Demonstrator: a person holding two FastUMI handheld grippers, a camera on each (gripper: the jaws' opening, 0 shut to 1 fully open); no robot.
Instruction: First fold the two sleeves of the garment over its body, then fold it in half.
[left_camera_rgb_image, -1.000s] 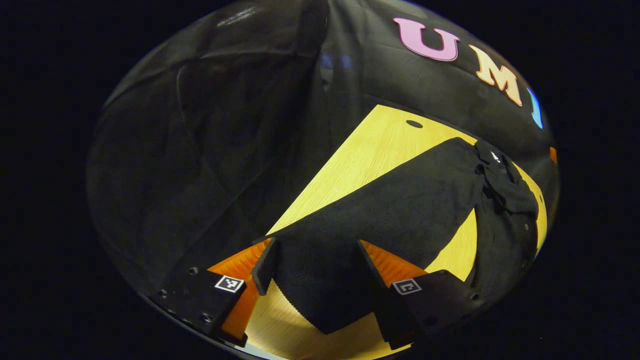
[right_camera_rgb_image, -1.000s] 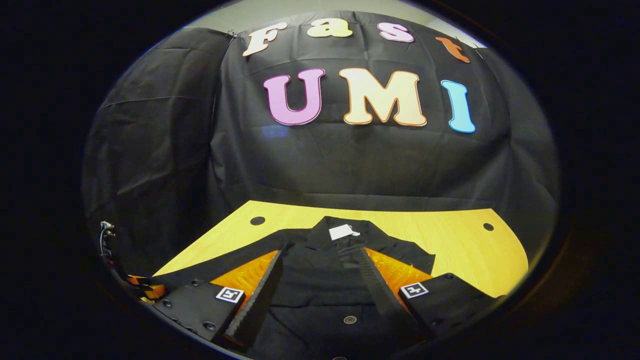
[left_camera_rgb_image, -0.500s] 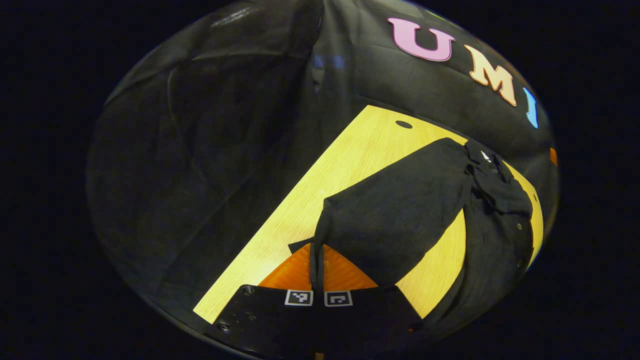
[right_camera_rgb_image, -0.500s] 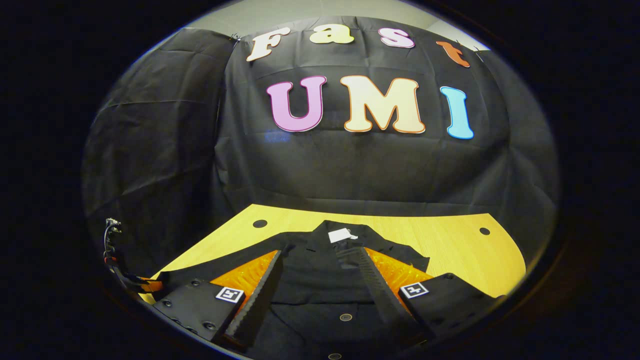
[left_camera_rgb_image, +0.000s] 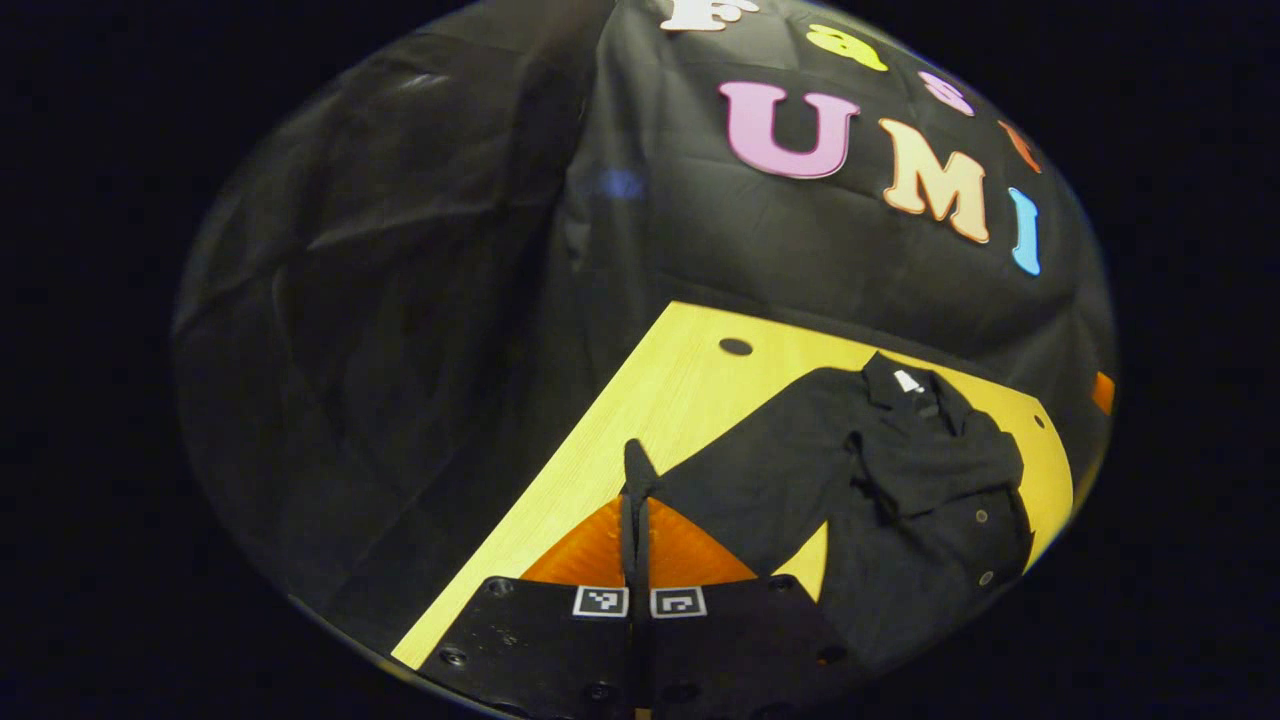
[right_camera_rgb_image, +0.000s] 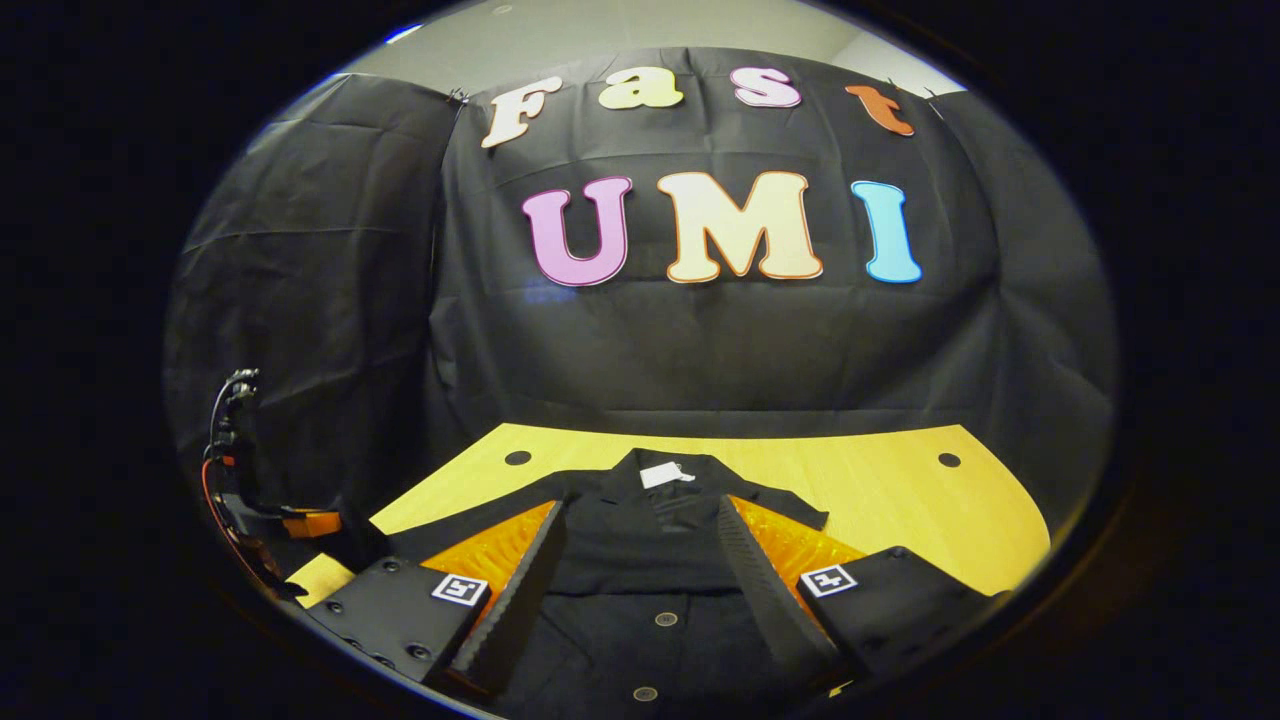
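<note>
Wooden table (right_camera_rgb_image: 880, 490) bears the black garment (right_camera_rgb_image: 640, 560), spread flat. Left gripper (left_camera_rgb_image: 635, 500), fingers pressed together, pinches the sleeve (left_camera_rgb_image: 740, 480) end. Right gripper (right_camera_rgb_image: 640, 560) hovers spread wide above the garment's buttoned front, holding nothing.

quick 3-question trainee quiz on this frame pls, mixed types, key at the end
1. True or false: the left gripper is shut on the end of the black shirt's sleeve.
2. The right gripper is: A) shut on the collar B) open over the button placket C) resting on the wooden table.
3. Fill in: the white tag sits at the shirt's ____.

Key: 1 true; 2 B; 3 collar
</note>
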